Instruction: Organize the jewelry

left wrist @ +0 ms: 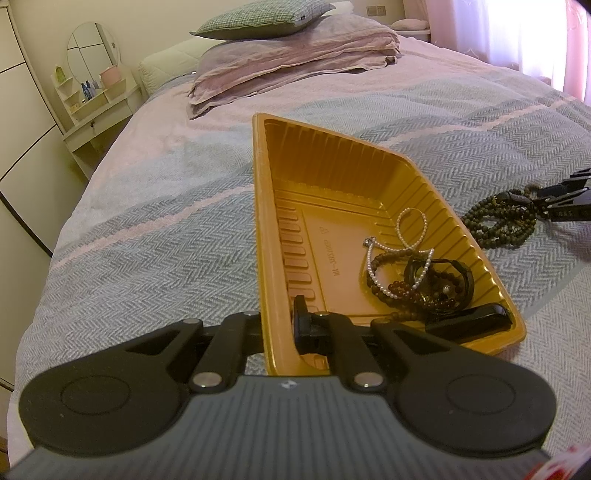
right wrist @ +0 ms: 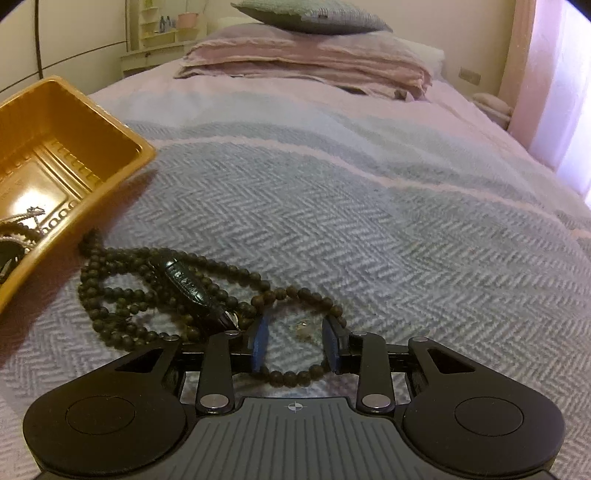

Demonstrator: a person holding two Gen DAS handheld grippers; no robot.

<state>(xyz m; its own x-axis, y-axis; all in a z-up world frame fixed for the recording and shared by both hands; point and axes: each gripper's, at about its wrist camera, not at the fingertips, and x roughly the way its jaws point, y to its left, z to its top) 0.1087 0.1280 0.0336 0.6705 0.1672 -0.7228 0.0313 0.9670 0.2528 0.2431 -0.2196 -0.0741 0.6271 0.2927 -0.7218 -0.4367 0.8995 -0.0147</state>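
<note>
The right claw [right wrist: 295, 345] stands spread over the bed [right wrist: 369, 221], its blue pads either side of a loop of dark round beads [right wrist: 177, 291], not pressing on it. The strand coils leftward, up to the tray [right wrist: 122, 173]. The left claw [left wrist: 280, 325] is pressed together on the near wall of that glossy, ribbed golden tray [left wrist: 258, 221], which holds a pearl strand [left wrist: 402, 251] and brown bracelets [left wrist: 410, 288]. Beyond lie folded pink bedding [left wrist: 295, 55] and a checked pillow [left wrist: 262, 18].

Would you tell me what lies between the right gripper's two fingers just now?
In the right wrist view, a loop of the dark bead necklace and bare blanket lie between the open right gripper's fingers.
</note>
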